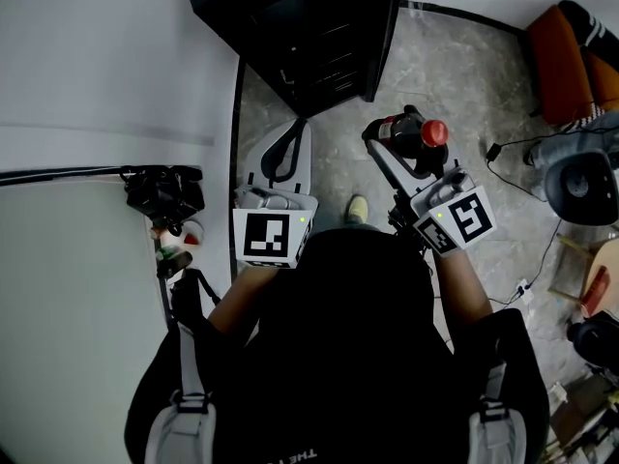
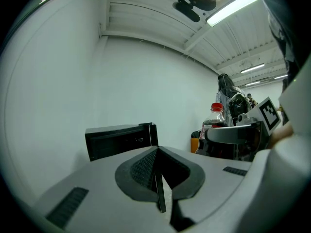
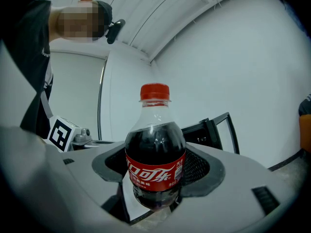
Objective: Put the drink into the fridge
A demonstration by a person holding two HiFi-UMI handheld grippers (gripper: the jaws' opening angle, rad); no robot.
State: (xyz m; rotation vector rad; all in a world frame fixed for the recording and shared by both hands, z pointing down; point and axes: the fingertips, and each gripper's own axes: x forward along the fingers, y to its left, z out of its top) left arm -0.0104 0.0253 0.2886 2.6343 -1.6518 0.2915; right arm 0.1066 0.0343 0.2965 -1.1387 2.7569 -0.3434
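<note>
A cola bottle (image 3: pixel 155 152) with a red cap and red label stands upright between the pads of my right gripper (image 3: pixel 156 188), which is shut on its lower body. From the head view the bottle (image 1: pixel 414 135) is held over the grey floor in my right gripper (image 1: pixel 398 145), a short way in front of the black fridge (image 1: pixel 300 27). The fridge (image 3: pixel 206 130) has its door swung open. My left gripper (image 1: pixel 282 153) hangs to the left, near the fridge's front, shut and holding nothing. In the left gripper view its pads (image 2: pixel 156 164) meet, with the fridge (image 2: pixel 121 140) beyond and the bottle (image 2: pixel 216 115) at right.
A white wall runs down the left side. A black camera on a stand (image 1: pixel 164 193) sits beside my left arm. An orange seat (image 1: pixel 566 56), a round grey stool (image 1: pixel 583 187) and cables (image 1: pixel 527 274) lie on the floor to the right. A shoe (image 1: pixel 357 209) shows below.
</note>
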